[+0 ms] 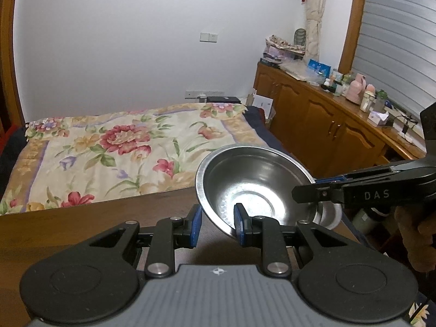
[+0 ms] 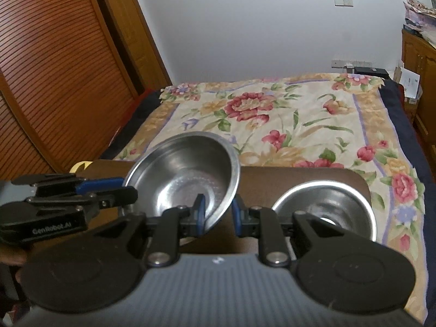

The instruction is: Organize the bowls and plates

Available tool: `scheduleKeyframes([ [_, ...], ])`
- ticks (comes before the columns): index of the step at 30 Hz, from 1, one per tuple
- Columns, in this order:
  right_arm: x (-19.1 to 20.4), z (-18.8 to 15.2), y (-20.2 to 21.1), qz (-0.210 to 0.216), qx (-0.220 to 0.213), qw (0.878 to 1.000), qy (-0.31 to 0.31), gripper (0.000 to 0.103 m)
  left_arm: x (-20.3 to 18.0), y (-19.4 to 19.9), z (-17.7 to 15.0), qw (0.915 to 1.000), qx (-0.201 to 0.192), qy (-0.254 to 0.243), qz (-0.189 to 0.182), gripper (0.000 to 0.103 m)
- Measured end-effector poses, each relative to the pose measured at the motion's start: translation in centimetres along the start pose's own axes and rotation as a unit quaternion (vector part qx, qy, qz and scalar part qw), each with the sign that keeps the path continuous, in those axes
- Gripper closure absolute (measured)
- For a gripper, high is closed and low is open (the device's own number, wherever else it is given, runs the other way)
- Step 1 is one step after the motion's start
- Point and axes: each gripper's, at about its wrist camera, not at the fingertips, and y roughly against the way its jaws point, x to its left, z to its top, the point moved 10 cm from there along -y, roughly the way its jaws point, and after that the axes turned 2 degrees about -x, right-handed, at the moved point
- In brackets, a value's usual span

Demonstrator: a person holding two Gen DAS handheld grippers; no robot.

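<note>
- Round stainless-steel bowl [image 1: 256, 188], shiny inside with a flat ringed bottom and thin rolled rim, sits tilted at centre-right of the left wrist view, clear of the brown wooden table [image 1: 81, 231].
- Left gripper [image 1: 218, 224], black arms with blue pads, is narrowed on the bowl's near rim: one pad inside, one outside.
- Right gripper [image 1: 308, 190] enters from the right edge of that view and clamps the bowl's far-right rim; a hand [image 1: 417, 234] grips its handle at lower right.
- Right wrist view: same steel bowl [image 2: 185, 174] at centre-left, tilted, right gripper [image 2: 216, 212] narrowed on its rim, one blue pad each side of the wall.
- Left gripper [image 2: 128, 188] comes in from the left edge there, pinching the bowl's left rim.
- Only the right wrist view shows a second steel bowl [image 2: 327, 204] clearly, resting upright on the table's [image 2: 272, 179] rounded right corner at lower right.
- Floral quilted bedspread [image 1: 109, 147], soft and matte, fills the middle behind the table.
- Only the left wrist view shows the glossy wooden cabinet [image 1: 313, 114] with cluttered top at right.
- Only the right wrist view shows the slatted wooden door [image 2: 49, 68] at upper left.
</note>
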Motion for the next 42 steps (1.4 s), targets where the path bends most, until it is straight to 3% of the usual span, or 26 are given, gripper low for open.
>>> scheduleKeyframes([
  [18,1.8,-3.0,5.8,-0.008,-0.01,1.0,-0.01,0.08,-3.2,6.2,-2.4,0.9993,-0.018,-0.023,-0.023,0.076],
  [42,3.4,-8.9,9.3,-0.007,-0.003,1.0,-0.004,0.08,-5.9,9.9,-8.3,0.9984,-0.019,-0.043,-0.033,0.076],
])
